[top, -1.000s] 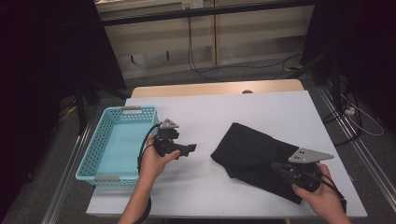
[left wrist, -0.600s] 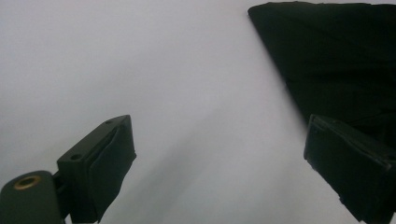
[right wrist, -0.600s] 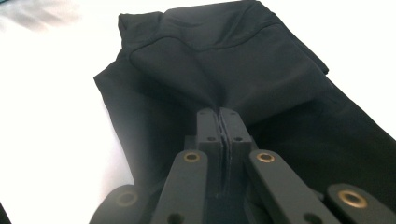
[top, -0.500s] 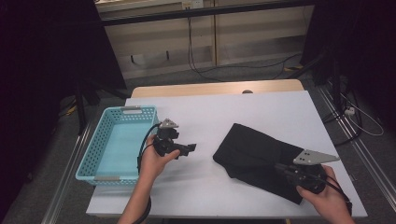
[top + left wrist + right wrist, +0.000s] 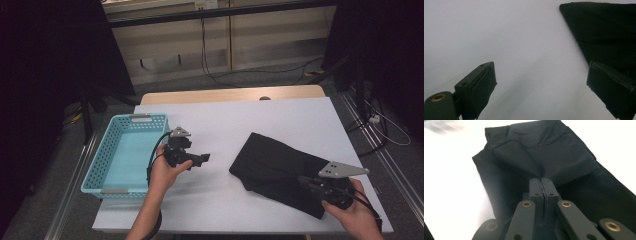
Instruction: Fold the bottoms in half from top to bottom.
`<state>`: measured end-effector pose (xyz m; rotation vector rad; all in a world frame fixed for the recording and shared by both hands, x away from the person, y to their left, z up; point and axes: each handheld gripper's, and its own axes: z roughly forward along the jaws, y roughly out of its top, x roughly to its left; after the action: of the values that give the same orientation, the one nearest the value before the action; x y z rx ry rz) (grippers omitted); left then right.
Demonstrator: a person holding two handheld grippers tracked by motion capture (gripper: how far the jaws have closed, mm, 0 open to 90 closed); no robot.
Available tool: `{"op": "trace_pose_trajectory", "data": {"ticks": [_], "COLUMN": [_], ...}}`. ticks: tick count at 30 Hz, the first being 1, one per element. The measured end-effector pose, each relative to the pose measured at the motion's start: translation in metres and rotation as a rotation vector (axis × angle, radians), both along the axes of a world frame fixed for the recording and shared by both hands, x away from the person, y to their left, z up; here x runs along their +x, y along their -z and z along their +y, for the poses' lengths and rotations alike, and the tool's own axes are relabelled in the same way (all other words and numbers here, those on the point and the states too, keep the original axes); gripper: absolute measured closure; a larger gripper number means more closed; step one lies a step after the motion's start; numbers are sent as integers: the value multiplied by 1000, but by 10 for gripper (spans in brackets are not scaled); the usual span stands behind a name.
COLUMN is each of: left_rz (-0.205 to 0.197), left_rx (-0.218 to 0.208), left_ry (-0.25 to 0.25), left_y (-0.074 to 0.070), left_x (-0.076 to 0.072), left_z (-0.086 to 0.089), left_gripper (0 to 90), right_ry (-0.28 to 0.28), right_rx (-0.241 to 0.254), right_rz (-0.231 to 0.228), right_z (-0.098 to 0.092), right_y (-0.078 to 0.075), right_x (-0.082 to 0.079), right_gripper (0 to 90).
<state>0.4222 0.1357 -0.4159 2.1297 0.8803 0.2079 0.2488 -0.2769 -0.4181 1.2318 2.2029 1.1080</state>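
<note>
Item 1: folded black fabric garment (image 5: 280, 167), lying flat on the white tabletop (image 5: 280, 120), at about 4 o'clock from the table's centre in the high view. One fold of it rises into a pinched ridge, clear in the right gripper view (image 5: 541, 152).

Item 2: right gripper (image 5: 306, 181), black with a grey three-cornered plate, held in a hand at the table's 5 o'clock corner. Its jaws are pressed together on that ridge of cloth (image 5: 541, 178).

Item 3: left gripper (image 5: 205, 159), black, held in a hand just at 3 o'clock of the basket, above bare table. Its jaws stand wide apart with nothing between them; the left gripper view has the garment's edge (image 5: 599, 27) at 1 o'clock beyond them, not touched.

Item 4: light blue perforated plastic basket (image 5: 102, 165), rectangular, at the table's 9 o'clock edge, well apart from the garment.
</note>
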Motion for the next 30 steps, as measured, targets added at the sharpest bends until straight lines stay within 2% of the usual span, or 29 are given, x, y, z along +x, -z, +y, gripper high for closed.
{"op": "trace_pose_trajectory", "data": {"ticks": [9, 13, 30], "left_rz": [4, -3, -1], "left_rx": [-7, 2, -1], "left_ry": [-6, 4, 1], "left_y": [0, 0, 0], "left_x": [0, 0, 0], "left_z": [-1, -1, 0], "left_gripper": [87, 87, 86], "right_ry": [10, 18, 17], "right_rx": [-2, 1, 5], "right_rz": [1, -5, -2], "right_z": [-6, -9, -11], "right_y": [0, -1, 0], "right_x": [-6, -8, -11], "right_gripper": [880, 880, 880]}}
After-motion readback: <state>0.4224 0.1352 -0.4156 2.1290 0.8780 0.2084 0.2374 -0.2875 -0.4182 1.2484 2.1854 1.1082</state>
